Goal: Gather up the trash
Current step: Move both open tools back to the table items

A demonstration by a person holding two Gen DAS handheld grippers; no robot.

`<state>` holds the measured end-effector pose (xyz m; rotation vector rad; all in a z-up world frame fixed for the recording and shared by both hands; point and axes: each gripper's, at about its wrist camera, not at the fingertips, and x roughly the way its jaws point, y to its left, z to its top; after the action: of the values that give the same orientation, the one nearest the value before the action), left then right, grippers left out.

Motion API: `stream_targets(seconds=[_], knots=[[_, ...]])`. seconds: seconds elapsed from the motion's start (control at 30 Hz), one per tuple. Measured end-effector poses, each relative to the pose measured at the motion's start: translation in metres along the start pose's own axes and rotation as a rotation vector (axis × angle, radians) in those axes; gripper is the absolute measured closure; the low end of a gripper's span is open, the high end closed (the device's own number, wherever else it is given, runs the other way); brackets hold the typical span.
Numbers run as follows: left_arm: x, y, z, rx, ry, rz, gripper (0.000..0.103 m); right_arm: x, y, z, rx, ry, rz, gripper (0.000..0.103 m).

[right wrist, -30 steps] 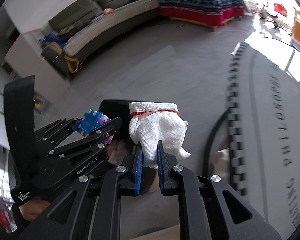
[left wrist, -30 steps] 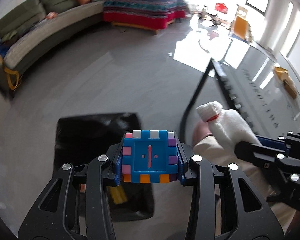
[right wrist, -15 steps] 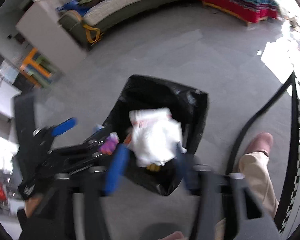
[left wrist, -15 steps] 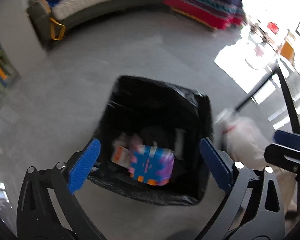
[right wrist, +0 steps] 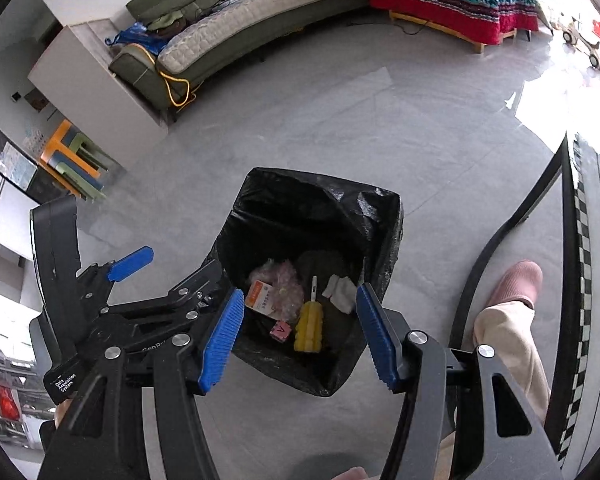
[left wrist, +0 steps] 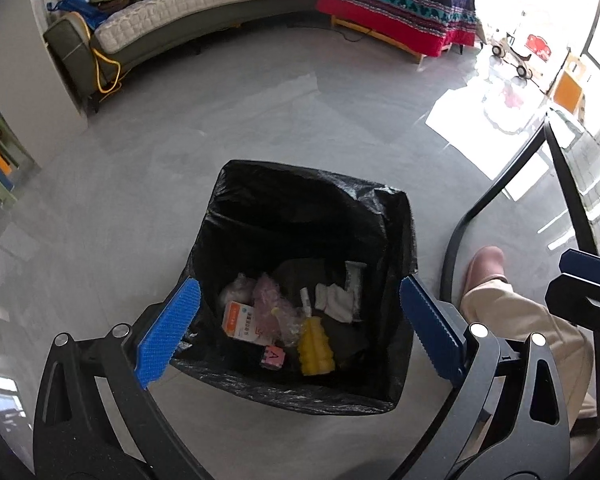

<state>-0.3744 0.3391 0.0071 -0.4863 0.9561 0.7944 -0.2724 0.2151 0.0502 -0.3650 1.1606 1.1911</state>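
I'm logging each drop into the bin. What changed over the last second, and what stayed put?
Both grippers let go. The left gripper, earlier shut on a colourful block toy, has opened wide; the cube now lies in the black-lined bin. The right gripper has opened too and released the white glove, which now lies among the trash. Both views swung over the bin. The bin itself stayed in place.
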Motion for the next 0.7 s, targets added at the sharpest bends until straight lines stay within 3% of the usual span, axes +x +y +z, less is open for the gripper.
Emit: stream_targets(seconds=[0.37,0.7], knots=[[-0.011,-0.068,0.02,0.093,-0.022,-0.066,0.006,-0.042,-0.052,-0.007,0.069,-0.075,-0.011,0.043],[-0.018,-0.193,0.043,0.292,-0.038,-0.184,0.006,-0.104,-0.154,-0.028,0.233,-0.174,-0.099,0.043]])
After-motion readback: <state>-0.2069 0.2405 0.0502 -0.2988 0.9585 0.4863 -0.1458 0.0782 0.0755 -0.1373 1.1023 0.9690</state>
